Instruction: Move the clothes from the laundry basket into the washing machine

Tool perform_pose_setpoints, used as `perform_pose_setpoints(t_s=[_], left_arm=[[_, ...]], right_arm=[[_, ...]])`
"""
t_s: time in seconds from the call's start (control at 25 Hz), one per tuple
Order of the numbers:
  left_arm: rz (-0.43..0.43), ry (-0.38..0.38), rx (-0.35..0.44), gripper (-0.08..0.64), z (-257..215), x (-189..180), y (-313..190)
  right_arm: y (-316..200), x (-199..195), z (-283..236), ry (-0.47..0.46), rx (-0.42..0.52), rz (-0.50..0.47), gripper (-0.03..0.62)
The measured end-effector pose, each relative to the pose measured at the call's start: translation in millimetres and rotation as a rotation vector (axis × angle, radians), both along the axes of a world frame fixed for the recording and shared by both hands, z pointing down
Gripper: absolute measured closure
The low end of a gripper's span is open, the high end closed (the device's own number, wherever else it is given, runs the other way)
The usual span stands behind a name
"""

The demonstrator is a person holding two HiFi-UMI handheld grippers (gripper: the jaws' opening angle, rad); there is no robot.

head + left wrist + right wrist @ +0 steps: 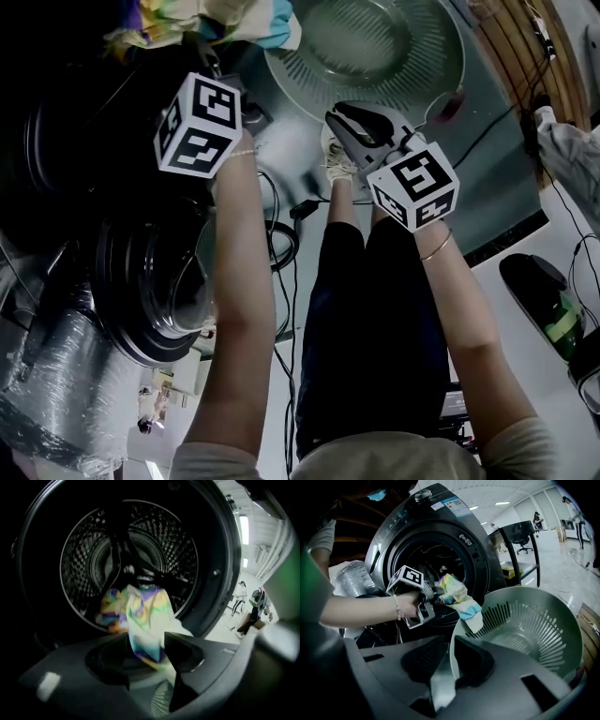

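Left gripper view: left gripper (146, 640) pinches a rainbow cloth (140, 613) at the washer drum (180, 536) mouth. Right gripper (449, 645) clamps the laundry basket (562, 620) rim. Basket looks empty, so probably the last piece.

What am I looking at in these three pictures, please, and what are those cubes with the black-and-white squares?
There is no robot here. A person holds a pair of hand-held tongs in each hand, and the patterned cubes are part of those tools. The head view comes from a camera on the person's head, looking steeply down. The other two views come from a camera riding on each tool, looking along its jaws. The left tongs are shut on a colourful cloth, held at the mouth of the washing machine drum. The right tongs are clamped on the rim of the green laundry basket, whose visible inside looks empty.
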State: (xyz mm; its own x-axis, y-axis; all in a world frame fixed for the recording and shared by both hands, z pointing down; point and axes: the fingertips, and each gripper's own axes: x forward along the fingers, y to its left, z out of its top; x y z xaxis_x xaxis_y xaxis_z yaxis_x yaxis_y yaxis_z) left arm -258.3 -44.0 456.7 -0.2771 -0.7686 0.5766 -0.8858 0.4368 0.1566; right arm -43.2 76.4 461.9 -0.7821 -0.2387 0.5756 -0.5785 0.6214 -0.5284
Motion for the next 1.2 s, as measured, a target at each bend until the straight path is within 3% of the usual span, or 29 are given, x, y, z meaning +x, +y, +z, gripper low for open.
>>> perform_pose_setpoints(t_s=[0.2,0.32,0.36,0.4,0.44,0.52,0.68,1.0,1.2], left_arm=[[0.083,0.19,-0.109,0.259,58.4,68.4,9.4],[0.108,0.2,-0.145,0.259,75.7,80.7,-2.6],[0.11,0.182,-0.157,0.272,78.5,79.5,-6.0],[0.114,0.158,-0.169,0.343,80.2,77.2,-8.9],[0.123,0.13,-0.178,0.47,79.9,74.3,-11.9],[0.149,0.073,-0.157,0.534,69.7,66.5,-20.6],[0.137,0.008,-0.038,0.537,35.6,32.3,-46.6],[0.071,-0.205,0.049,0.535,-1.6,-33.6,-87.7],[-0.05,-0.317,0.164,0.535,-46.3,-73.8,-108.7]], right_arm=[[-4.8,1.8,0.6,-0.004,-0.001,0.013,0.52],[-5.7,3.6,1.9,0.0,-0.003,0.011,0.521],[-5.6,4.3,2.6,0.002,-0.003,0.011,0.521],[-5.7,5.0,3.5,0.004,-0.003,0.012,0.52],[-5.8,5.6,4.3,0.005,-0.003,0.013,0.52],[-5.8,6.0,5.0,0.005,-0.003,0.019,0.523],[-6.0,5.4,3.7,-0.002,-0.006,0.026,0.528],[-10.3,3.0,3.7,-0.011,-0.008,0.035,0.528],[-13.0,-1.4,3.6,-0.014,-0.008,0.025,0.529]])
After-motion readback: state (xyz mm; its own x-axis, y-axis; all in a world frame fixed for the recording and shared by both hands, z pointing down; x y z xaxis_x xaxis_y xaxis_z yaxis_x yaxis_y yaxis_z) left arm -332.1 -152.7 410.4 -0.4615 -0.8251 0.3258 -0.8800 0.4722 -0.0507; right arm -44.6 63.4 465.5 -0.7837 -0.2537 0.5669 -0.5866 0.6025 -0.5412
